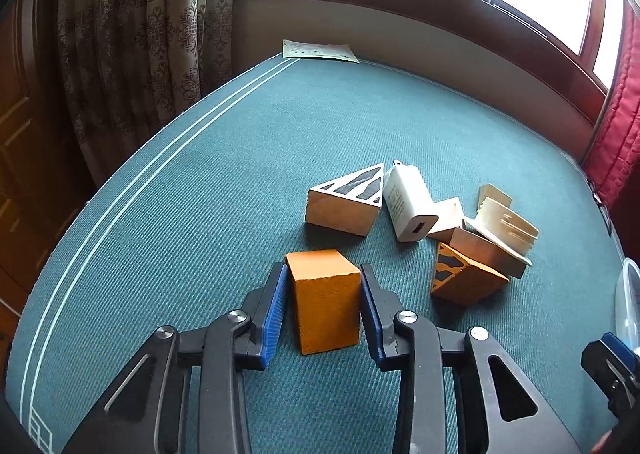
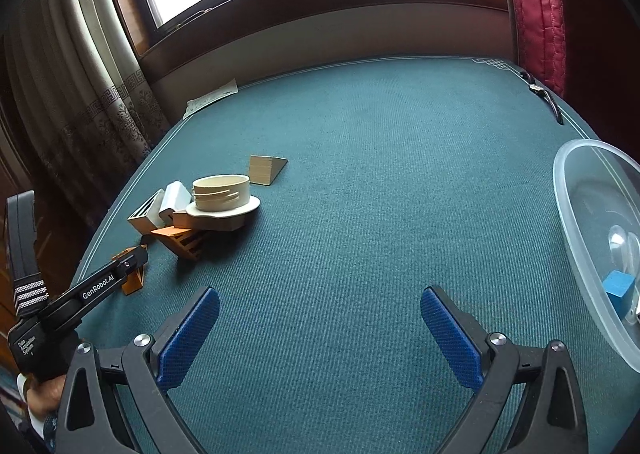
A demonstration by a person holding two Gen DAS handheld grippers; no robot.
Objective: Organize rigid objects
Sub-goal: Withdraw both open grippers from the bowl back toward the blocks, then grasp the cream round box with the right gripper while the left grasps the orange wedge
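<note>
My left gripper [image 1: 324, 274] has its blue pads on both sides of an upright orange block [image 1: 325, 306] on the green table; the pads touch or nearly touch its sides. Beyond lie a striped wooden wedge [image 1: 344, 200], a white charger [image 1: 408, 204], an orange striped wedge [image 1: 464, 278] and a cream slotted cup piece [image 1: 508, 226]. My right gripper [image 2: 320, 330] is open and empty over bare cloth. The pile [image 2: 220, 198] shows at the left in the right wrist view. A clear plastic bowl [image 2: 580, 190] at the right holds a blue cube [image 2: 618, 288].
A small wooden wedge [image 2: 266, 169] lies apart behind the pile. A paper sheet [image 1: 318, 50] lies at the table's far edge. Curtains hang on the left, a red cushion [image 1: 616, 126] on the right. The bowl's rim [image 1: 626, 302] shows at the right edge.
</note>
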